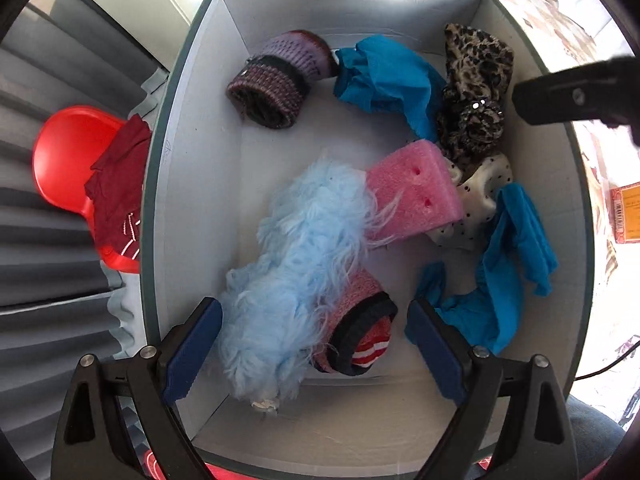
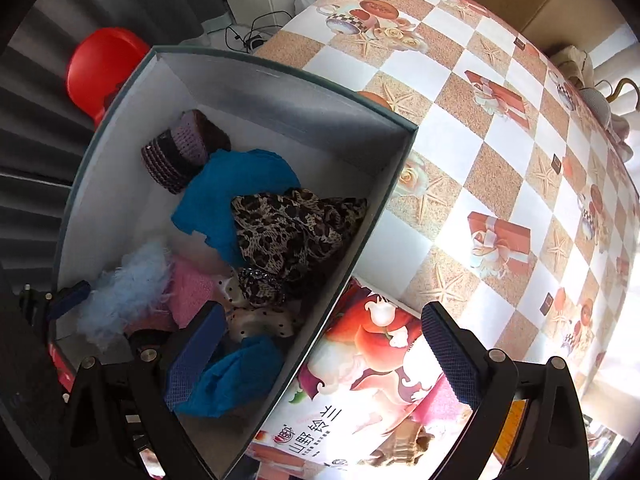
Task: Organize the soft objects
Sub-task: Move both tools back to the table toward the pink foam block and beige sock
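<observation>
Both sets of jaws stand wide apart and grip nothing. Left gripper [image 1: 314, 354] hangs over the open box [image 1: 192, 216]; between its blue pads [image 1: 192, 354] lies the pale blue fluffy piece [image 1: 296, 264], overlapping a pink knit sock with a dark cuff [image 1: 360, 320]. Just ahead of the jaws sits a pink foam block [image 1: 416, 196], touching a white polka-dot fabric [image 1: 480, 196]. Beside the right-hand pad lies a crumpled blue cloth [image 1: 504, 272]. Farther ahead rest a purple knit hat [image 1: 280, 80], a second blue cloth [image 1: 388, 80] and a leopard-print fabric [image 1: 472, 92], the last against the box wall.

Right gripper [image 2: 324, 356] straddles the box's near wall [image 2: 340, 292]: one pad is inside above the blue cloth [image 2: 240, 376], the other outside over a printed book cover [image 2: 360, 380] on the checked tablecloth [image 2: 500, 140]. A red chair [image 1: 64, 156] bearing a dark red garment [image 1: 120, 188] stands outside the box.
</observation>
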### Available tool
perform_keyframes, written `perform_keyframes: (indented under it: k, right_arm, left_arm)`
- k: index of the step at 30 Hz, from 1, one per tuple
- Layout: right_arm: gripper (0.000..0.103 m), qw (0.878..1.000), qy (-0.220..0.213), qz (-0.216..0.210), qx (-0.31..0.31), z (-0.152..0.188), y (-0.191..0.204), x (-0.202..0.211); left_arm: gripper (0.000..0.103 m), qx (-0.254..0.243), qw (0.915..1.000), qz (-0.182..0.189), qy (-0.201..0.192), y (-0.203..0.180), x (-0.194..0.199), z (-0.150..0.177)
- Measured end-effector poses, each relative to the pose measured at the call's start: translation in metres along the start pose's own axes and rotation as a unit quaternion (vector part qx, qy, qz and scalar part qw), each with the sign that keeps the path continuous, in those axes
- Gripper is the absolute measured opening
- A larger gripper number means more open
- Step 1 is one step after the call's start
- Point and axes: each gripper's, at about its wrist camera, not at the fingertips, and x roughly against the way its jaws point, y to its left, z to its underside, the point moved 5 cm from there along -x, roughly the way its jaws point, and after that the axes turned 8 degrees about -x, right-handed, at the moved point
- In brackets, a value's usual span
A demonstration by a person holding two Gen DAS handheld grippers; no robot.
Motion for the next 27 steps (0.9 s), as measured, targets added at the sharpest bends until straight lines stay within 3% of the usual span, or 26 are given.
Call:
perform_keyframes:
  k: [2,6,8,14,19,24,27]
  right_arm:
    - [0.099,0.999,-0.037,-0.025,-0.030,0.007,-0.016,0.023]
    - [0.099,0.993,-0.077,0.000,-0.085,0.035,-0.067,0.056]
    - [0.099,0.991,-0.068,0.007,-0.112,0.054,-0.090,0.062]
    - [0.099,0.980,-0.017,-0.024,-0.196,0.111,-0.128,0.043]
    - [0.099,0.954,0.014,-0.061,-0.294,0.134,-0.147,0.013]
    - [0.099,0.933,0.025,-0.051,-0.356,0.147,-0.158,-0.009]
    - [0.099,0.903,0.024,-0.059,-0.424,0.155,-0.170,-0.020]
  left_arm:
    - [0.095,-0.003,0.9999,0.003,-0.015,-0.001,0.012,-0.002]
    - [0.095,-0.013,0.9990,0.015,-0.040,-0.014,0.035,-0.011]
    - [0.095,-0.027,0.9982,0.019,-0.051,-0.025,0.045,-0.017]
    - [0.095,-0.080,0.9937,0.029,-0.073,-0.065,0.066,-0.029]
    - [0.095,-0.117,0.9899,0.026,-0.077,-0.086,0.077,-0.031]
    - [0.095,-0.132,0.9881,0.020,-0.076,-0.092,0.088,-0.026]
    - [0.095,-0.137,0.9878,0.017,-0.072,-0.090,0.090,-0.020]
